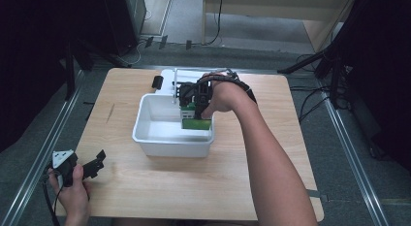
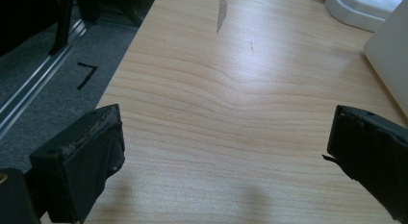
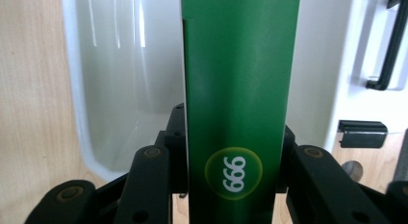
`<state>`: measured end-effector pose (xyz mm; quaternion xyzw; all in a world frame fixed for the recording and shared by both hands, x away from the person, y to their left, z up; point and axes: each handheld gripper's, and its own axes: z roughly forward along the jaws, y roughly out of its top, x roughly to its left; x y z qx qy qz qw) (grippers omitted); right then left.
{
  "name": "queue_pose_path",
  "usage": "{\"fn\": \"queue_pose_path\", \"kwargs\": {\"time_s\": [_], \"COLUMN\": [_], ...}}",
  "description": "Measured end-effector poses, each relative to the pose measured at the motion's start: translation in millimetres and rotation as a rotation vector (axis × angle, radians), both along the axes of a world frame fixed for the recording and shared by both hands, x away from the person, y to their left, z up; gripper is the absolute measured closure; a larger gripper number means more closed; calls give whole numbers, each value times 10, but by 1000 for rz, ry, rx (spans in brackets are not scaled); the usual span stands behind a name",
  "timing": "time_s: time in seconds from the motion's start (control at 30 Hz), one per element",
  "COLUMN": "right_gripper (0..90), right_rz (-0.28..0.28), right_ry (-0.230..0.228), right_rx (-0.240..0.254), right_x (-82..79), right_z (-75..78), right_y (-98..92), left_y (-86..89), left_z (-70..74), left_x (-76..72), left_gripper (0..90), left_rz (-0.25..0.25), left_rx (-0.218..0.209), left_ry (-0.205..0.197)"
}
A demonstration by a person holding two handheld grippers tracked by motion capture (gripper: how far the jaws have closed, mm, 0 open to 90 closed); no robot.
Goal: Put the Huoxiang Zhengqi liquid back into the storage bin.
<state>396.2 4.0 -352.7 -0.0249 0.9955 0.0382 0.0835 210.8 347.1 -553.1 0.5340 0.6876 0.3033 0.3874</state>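
Observation:
My right gripper (image 1: 195, 109) is shut on a green box (image 1: 196, 120) and holds it inside the white tub (image 1: 145, 134) at its far right side. In the right gripper view the green box (image 3: 238, 89), marked 999 in a yellow circle, stands clamped between the two black jaws, with the white tub (image 3: 115, 80) behind it. My left gripper (image 1: 97, 164) rests at the table's front left corner. In its own view the left gripper (image 2: 223, 137) stands open over bare wood with nothing between the jaws.
A white rack or lid (image 1: 169, 80) with a black handle lies beyond the tub, and a small black object (image 1: 157, 82) sits beside it. The wooden table (image 1: 184, 182) ends near my left hand. Dark stands and cables surround the table.

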Motion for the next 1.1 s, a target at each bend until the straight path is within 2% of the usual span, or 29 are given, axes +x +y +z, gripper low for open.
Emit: {"fn": "queue_pose_path", "kwargs": {"time_s": [0.2,0.37,0.7,0.77,0.87,1.0,1.1], "right_gripper": [645,643,627,623,625,623,617], "right_rz": [-1,14,4,7,-2,-14,-23], "right_ry": [9,14,24,27,32,33,32], "right_rx": [-7,-35,-31,-40,-20,-26,-12], "right_x": [39,47,65,65,66,61,63], "right_z": [-164,-282,-441,-457,-445,-429,-399], "right_y": [19,55,61,65,68,49,26], "left_y": [4,5,7,7,8,8,7], "left_z": [0,0,0,0,0,0,0], "left_x": [-1,-1,-1,-1,0,-1,-2], "left_gripper": [0,0,0,0,0,0,0], "left_rz": [-2,-2,-1,-1,-1,-1,-1], "left_rx": [1,-2,-3,-3,-4,-3,-3], "left_ry": [3,4,4,5,5,5,4]}}
